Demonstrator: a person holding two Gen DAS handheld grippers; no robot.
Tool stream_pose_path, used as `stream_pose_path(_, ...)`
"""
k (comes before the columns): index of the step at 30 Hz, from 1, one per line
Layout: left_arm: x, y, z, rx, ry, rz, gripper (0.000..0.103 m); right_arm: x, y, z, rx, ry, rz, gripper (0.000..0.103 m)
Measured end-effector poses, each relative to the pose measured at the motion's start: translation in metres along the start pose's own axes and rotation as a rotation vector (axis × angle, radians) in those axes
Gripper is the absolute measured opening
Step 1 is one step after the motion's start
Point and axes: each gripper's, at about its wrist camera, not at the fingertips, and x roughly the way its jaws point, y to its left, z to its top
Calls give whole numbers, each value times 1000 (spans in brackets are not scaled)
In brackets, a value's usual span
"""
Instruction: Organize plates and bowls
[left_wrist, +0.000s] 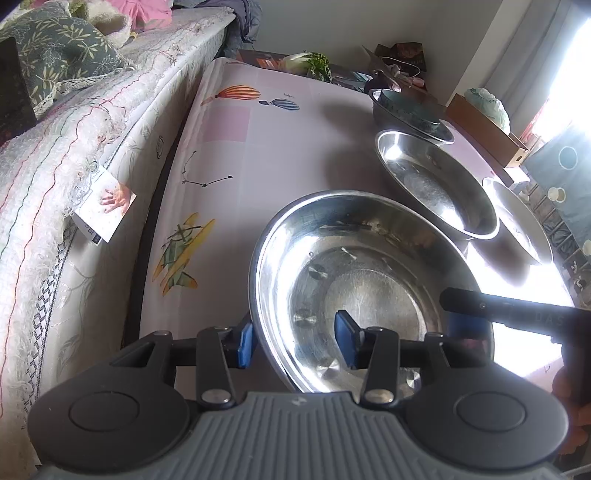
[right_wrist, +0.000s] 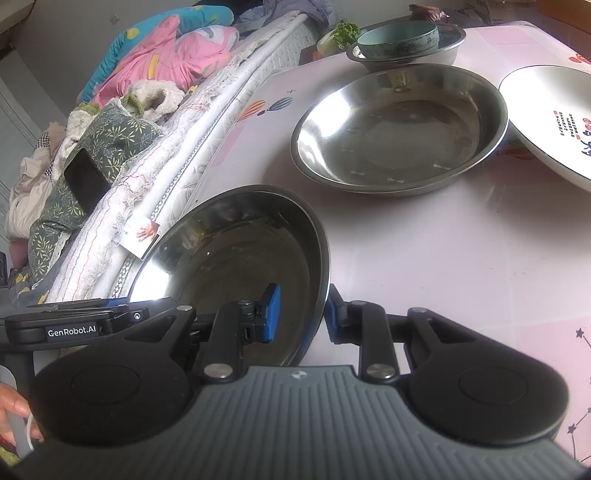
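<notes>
A steel plate (left_wrist: 362, 280) is held tilted above the table by both grippers. My left gripper (left_wrist: 295, 341) straddles its left rim, one blue pad outside and one inside, with a visible gap. My right gripper (right_wrist: 301, 314) is shut on the plate's right rim (right_wrist: 236, 258). A second steel plate (left_wrist: 432, 181) (right_wrist: 402, 129) lies flat further on. A white printed plate (left_wrist: 521, 218) (right_wrist: 554, 118) lies to its right. A teal bowl (right_wrist: 399, 38) sits inside a steel bowl (left_wrist: 406, 110) (right_wrist: 443, 48) at the far end.
The table has a pink printed cloth (left_wrist: 266, 147) (right_wrist: 461, 258). A bed with quilts and pillows (left_wrist: 74, 129) (right_wrist: 129, 147) runs along the table's left side. Greens (left_wrist: 314, 62) and a cardboard box (left_wrist: 487, 125) stand at the far end.
</notes>
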Motion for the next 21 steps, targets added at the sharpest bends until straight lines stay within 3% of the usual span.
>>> stream_pose_path(21,-1,-14,3,48,8,66,44,-2,0,1,-31,-21,9,24)
